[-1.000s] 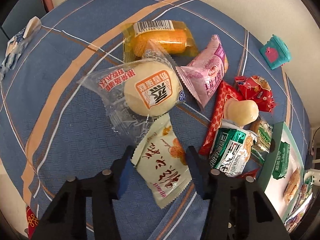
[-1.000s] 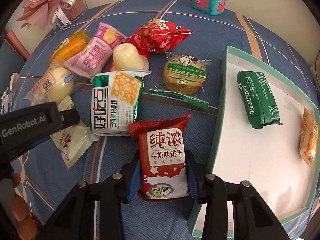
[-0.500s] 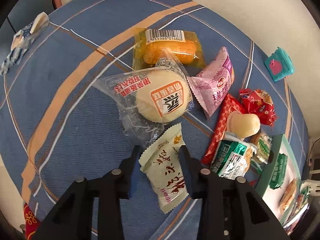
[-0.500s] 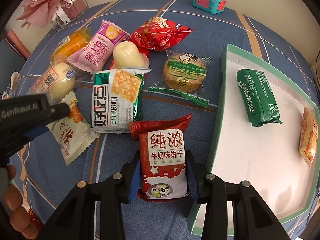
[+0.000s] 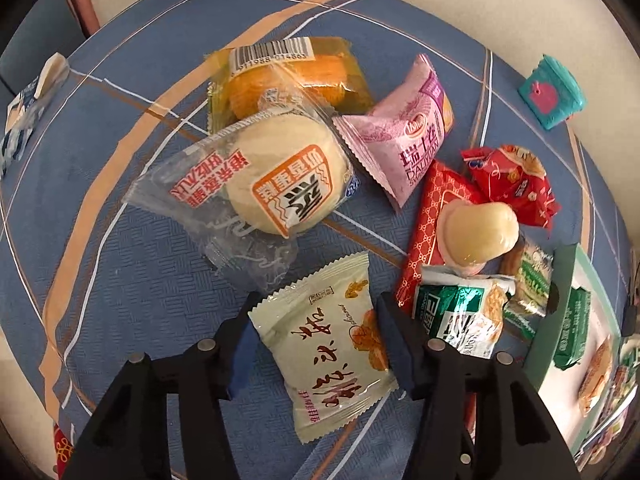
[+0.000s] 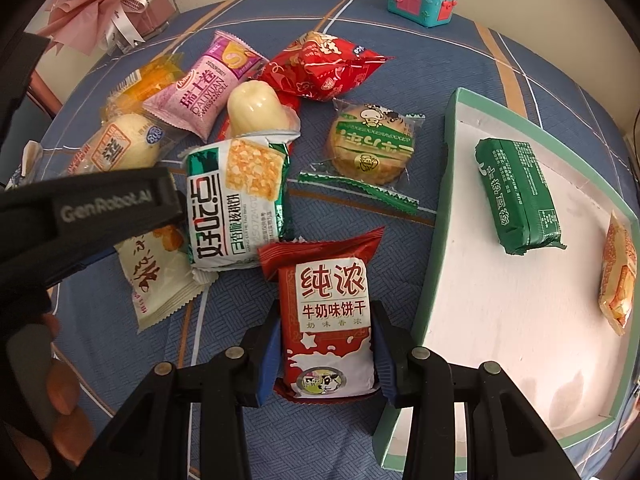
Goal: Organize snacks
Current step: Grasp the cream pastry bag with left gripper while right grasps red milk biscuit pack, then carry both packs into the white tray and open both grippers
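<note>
While the left gripper (image 5: 316,336) is seen from its own camera, its jaws are opening around the cream packet (image 5: 324,344), which lies flat on the blue cloth (image 5: 120,280); whether the pads touch it can't be told. A bun (image 5: 280,180), a pink roll (image 5: 408,136) and more snacks are piled nearby, unsorted. Over in the right view, the red biscuit pack (image 6: 328,320) is pinched by the right gripper (image 6: 326,354) just beside the tray (image 6: 436,240), where only a green pack (image 6: 518,196) and an orange one (image 6: 618,276) are stowed. Most sorting is left.
</note>
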`<state>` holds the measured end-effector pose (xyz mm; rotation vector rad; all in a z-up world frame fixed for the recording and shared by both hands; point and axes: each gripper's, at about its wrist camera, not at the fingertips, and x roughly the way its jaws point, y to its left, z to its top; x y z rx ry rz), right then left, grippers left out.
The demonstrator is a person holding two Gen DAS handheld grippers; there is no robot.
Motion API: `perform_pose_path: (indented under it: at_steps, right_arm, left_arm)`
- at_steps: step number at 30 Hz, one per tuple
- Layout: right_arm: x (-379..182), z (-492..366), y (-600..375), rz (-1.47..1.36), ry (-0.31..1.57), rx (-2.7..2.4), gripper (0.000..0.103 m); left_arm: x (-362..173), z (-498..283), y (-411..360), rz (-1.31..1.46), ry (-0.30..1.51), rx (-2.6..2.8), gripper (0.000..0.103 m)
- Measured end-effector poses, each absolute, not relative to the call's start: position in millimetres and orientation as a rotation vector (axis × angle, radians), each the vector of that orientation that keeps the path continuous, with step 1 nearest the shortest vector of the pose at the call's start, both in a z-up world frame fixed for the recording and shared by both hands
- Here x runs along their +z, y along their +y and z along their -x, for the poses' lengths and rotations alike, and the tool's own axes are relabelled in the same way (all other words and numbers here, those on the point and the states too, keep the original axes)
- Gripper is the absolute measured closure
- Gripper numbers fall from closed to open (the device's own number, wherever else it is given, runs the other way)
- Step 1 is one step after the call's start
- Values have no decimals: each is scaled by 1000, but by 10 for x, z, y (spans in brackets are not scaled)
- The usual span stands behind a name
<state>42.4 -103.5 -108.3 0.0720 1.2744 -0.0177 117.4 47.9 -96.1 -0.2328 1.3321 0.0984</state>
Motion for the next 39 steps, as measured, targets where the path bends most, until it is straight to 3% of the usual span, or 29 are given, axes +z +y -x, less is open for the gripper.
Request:
perform_pose_path:
  at_steps: [7, 27, 39]
  right_arm:
    - [-1070, -404, -1051, -82, 1280, -10, 60]
    - [-467, -156, -1478, -226, 1143, -42, 60]
    - [-586, 159, -2643, -392, 1172, -390, 60]
  left_arm:
    - [-930, -1196, 383, 200, 1353, 101, 52]
    - [-174, -807, 417, 293, 1187, 24, 53]
    - [-41, -681, -488, 109, 1154, -159, 53]
